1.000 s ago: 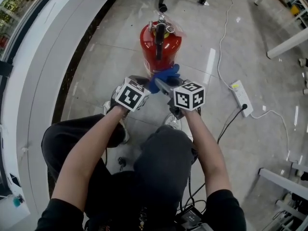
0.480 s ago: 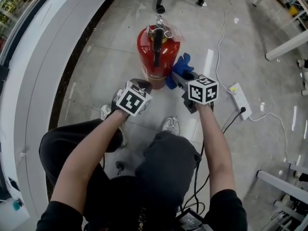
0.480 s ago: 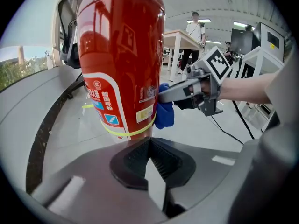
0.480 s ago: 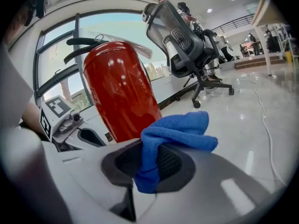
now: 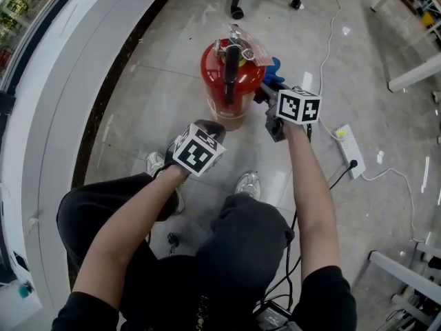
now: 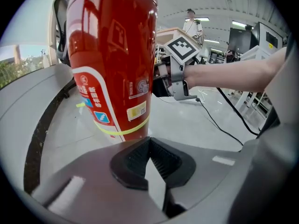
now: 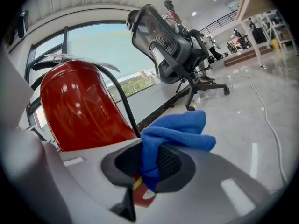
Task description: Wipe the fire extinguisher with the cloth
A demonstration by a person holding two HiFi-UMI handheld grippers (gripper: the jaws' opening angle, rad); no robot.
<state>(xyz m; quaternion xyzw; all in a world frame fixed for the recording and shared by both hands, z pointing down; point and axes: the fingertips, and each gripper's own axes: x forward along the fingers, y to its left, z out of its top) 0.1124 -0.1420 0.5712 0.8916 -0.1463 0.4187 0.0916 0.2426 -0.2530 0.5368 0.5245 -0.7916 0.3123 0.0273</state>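
Head view puts the fire extinguisher [image 5: 229, 81] upright on the floor just ahead of my knees, with one of my tools on either side of it. My right gripper [image 5: 265, 92] sits by the cylinder's right shoulder, its pads pinched on a fold of the blue cloth [image 7: 180, 129], and the loose bunch spills out past the tips. My left gripper [image 6: 150, 164] has its jaws pressed together with nothing in them. It hangs low near the base, on the side with the printed label [image 6: 93, 106].

I judge the step in hand to be a pass round the right flank. From these angles I cannot tell whether the cloth is on the red paint or just beside it, so the first thing is to lean the soft bunch in until it flattens against the curve.

After that I would follow the roundness and not drag straight across. The hard jaw tips should trail behind the fabric so only cloth meets the paint. The black hose [image 5: 231, 67] runs down the front (an easy thing to snag), so I would wipe alongside it, not over it. If the cylinder rocks, my closed left tool could brace the lower body from the opposite side.
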